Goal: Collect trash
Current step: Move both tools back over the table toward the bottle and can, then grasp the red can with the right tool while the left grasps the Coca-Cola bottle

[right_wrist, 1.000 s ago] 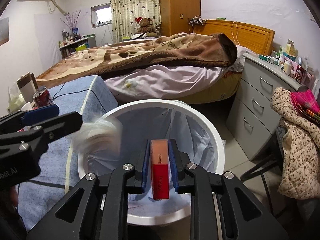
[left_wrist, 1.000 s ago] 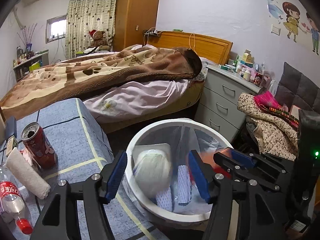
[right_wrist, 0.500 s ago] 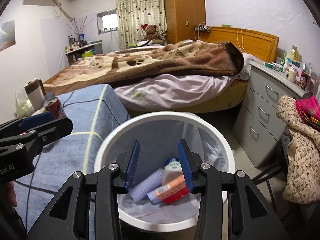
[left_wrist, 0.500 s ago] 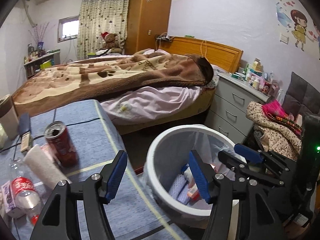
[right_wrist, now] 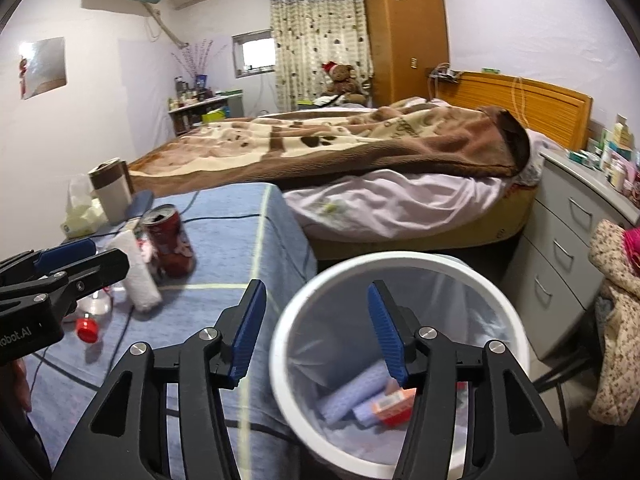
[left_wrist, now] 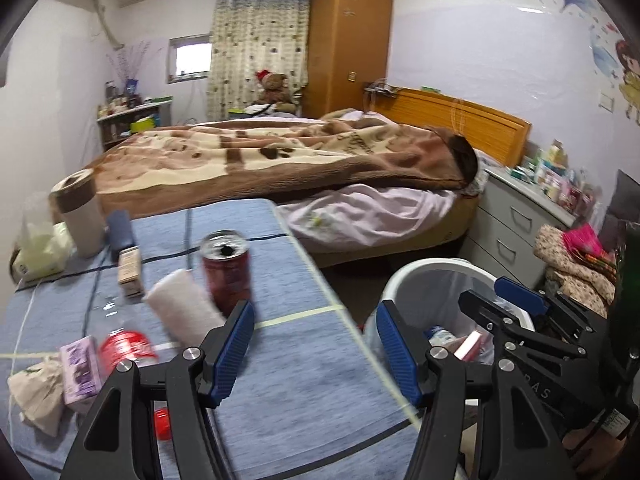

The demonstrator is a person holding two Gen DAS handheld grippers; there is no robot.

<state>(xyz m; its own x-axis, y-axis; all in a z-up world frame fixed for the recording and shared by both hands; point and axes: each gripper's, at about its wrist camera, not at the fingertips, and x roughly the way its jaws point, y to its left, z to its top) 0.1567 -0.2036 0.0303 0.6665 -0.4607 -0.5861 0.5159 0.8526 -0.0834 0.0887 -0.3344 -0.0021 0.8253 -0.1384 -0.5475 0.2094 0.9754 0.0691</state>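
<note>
With both tools empty, the left tool (left_wrist: 316, 350) parted and the right tool (right_wrist: 314, 330) opening above the white bin (right_wrist: 400, 364), best to reach next for the red can (left_wrist: 226, 270) upright on the counter (left_wrist: 300, 380), clamping mid-body gently.

Lilac-walled bedroom: wooden bed (right_wrist: 532, 92), tall wardrobe (right_wrist: 404, 28), curtained window (right_wrist: 256, 54), grey drawers (right_wrist: 576, 220).
</note>
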